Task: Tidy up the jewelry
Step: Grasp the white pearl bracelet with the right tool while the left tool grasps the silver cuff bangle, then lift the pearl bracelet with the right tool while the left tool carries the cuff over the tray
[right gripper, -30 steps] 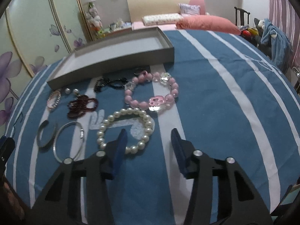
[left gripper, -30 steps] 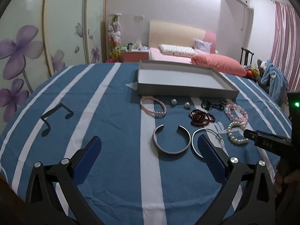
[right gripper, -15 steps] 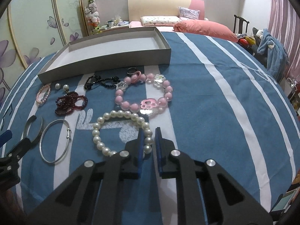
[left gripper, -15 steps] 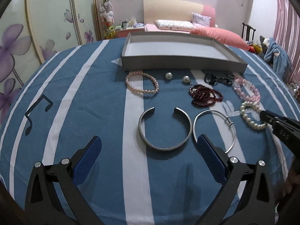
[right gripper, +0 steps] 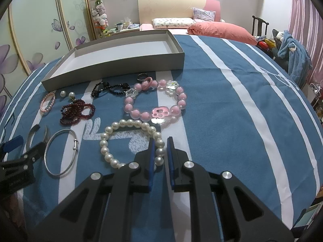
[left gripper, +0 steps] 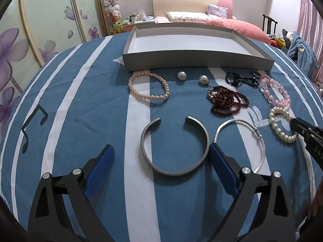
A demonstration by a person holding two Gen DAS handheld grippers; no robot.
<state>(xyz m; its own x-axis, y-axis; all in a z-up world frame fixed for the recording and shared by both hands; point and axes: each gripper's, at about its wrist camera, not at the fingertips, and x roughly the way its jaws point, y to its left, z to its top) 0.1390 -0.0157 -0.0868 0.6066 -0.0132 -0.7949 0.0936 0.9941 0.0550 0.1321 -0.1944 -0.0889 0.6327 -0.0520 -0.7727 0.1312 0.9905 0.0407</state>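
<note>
My right gripper (right gripper: 160,151) is shut on the near right side of the white pearl bracelet (right gripper: 121,124), which lies on the blue striped cloth; the bracelet also shows in the left wrist view (left gripper: 281,125). My left gripper (left gripper: 161,161) is open and empty, its fingers on either side of the grey open cuff bangle (left gripper: 174,145). A thin silver bangle (left gripper: 242,141) lies right of the cuff. The empty grey tray (left gripper: 197,60) sits at the back.
On the cloth lie a pink pearl bracelet (left gripper: 149,87), two loose pearls (left gripper: 181,75), a dark red bead bracelet (left gripper: 228,102), a black bead bracelet (left gripper: 241,78), a ring (right gripper: 141,77) and a large pink bead bracelet (right gripper: 155,102). A bed stands behind.
My right gripper closed from open onto the white pearl bracelet. My left gripper moved forward and lower toward the grey cuff, staying open.
</note>
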